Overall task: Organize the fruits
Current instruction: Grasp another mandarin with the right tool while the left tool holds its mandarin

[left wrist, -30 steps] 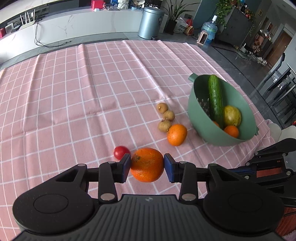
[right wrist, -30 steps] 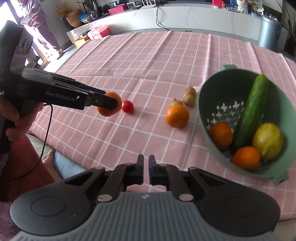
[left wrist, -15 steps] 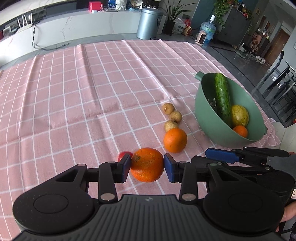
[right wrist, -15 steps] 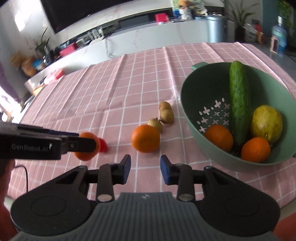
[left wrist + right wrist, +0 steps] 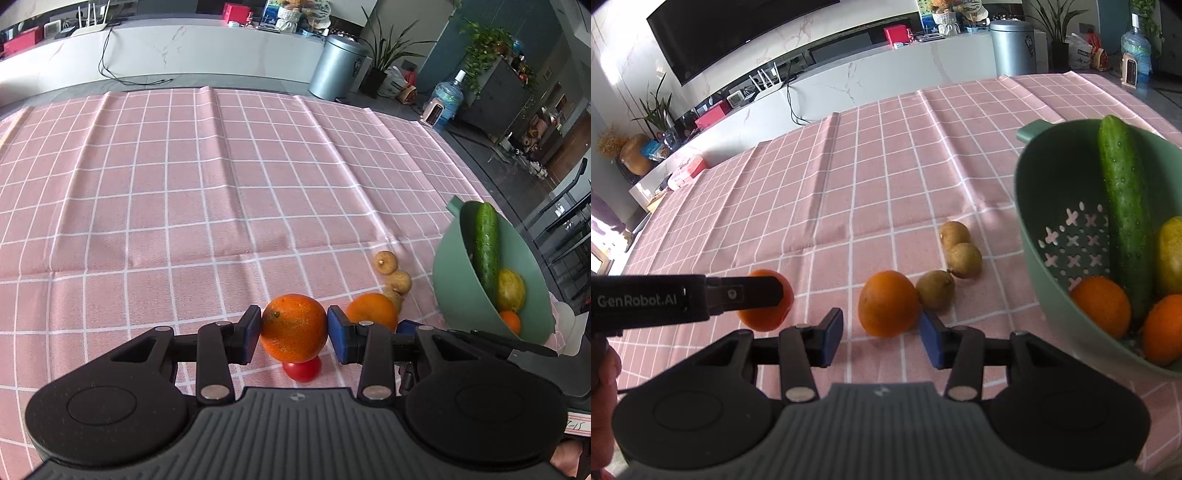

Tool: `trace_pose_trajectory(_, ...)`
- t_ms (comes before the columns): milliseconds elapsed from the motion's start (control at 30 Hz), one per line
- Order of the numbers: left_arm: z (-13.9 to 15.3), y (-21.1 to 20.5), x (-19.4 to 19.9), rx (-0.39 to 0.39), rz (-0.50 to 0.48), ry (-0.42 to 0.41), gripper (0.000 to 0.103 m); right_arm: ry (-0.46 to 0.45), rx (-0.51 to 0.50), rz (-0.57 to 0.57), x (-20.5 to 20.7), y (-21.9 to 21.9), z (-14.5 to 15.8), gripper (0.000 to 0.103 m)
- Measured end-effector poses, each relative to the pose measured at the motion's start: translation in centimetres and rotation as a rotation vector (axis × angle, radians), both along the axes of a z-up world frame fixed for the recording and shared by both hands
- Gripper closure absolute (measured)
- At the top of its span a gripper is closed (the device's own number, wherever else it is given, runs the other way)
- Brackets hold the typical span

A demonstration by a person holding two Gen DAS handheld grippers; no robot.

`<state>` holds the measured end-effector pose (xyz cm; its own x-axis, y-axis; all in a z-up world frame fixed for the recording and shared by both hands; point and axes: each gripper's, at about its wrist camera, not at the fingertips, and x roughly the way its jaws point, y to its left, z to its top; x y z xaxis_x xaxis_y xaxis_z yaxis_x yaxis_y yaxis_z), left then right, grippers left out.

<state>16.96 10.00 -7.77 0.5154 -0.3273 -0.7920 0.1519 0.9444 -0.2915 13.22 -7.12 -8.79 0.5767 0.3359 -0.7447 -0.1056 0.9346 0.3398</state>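
**Two oranges, one bowl off to the right**

Left gripper [image 5: 294, 329] clamped on an orange [image 5: 293, 328], lifted above the tomato [image 5: 302, 368]. Right gripper [image 5: 881, 334] spread wide, second orange [image 5: 887, 303] dead ahead between the fingers, resting on the tablecloth [image 5: 879, 192]. Green colander [image 5: 1067, 236] further right, nearer the right hand. Probably closing next.

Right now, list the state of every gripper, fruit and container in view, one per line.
Left gripper: shut on the held orange.
Held orange: clamped, lifted above the red tomato.
Red tomato: loose on the pink checked tablecloth.
Right gripper: open, empty, aimed at the loose orange.
Loose orange: on the cloth, ungripped.
Three small brown fruits: on the cloth.
Green colander: tilted, holding a cucumber, a yellow-green fruit and two oranges.
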Motion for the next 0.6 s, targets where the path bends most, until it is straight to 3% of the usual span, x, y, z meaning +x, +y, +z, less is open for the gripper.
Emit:
trace_pose_trajectory(333, -0.5, -0.5, 0.4, 0.017, -0.024, 0.001, 0.059, 0.057, 0.029, -0.053, 1.5, -0.4, -1.1, 0.064)
trace_pose_trajectory(600, 0.6, -1.2, -0.2, 0.034, -0.036, -0.036, 0.059, 0.049, 0.024, 0.0, -0.4, -1.2, 0.5, 0.066)
